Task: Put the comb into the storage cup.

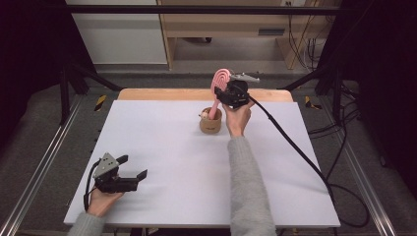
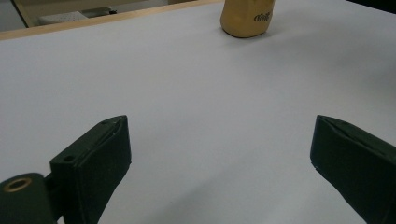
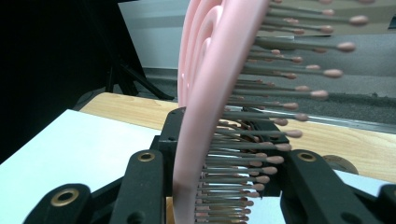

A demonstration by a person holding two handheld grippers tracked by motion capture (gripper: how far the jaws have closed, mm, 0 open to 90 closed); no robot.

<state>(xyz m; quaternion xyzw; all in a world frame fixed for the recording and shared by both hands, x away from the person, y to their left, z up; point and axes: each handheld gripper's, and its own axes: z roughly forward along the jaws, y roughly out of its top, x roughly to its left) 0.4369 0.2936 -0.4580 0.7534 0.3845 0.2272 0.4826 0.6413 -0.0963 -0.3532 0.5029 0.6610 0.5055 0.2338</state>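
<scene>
A pink hairbrush [image 1: 221,80] stands upright, its handle reaching down into a tan cup [image 1: 210,124] at the far middle of the white table [image 1: 162,147]. My right gripper [image 1: 223,93] is shut on the brush's head from the right, above the cup. In the right gripper view the black jaws clamp the pink hairbrush [image 3: 205,107] at my right gripper [image 3: 226,184], its bristles pointing right. My left gripper [image 1: 133,166] rests open near the table's front left corner, nothing between its fingers. The left gripper view shows my left gripper [image 2: 219,154] wide apart and the tan cup [image 2: 247,18] far ahead.
A small pale item [image 1: 202,114] pokes out at the cup's left rim. A wooden strip [image 1: 162,94] runs along the table's far edge. The right gripper's black cable [image 1: 295,147] crosses the table's right side. Metal rails and cables flank the table.
</scene>
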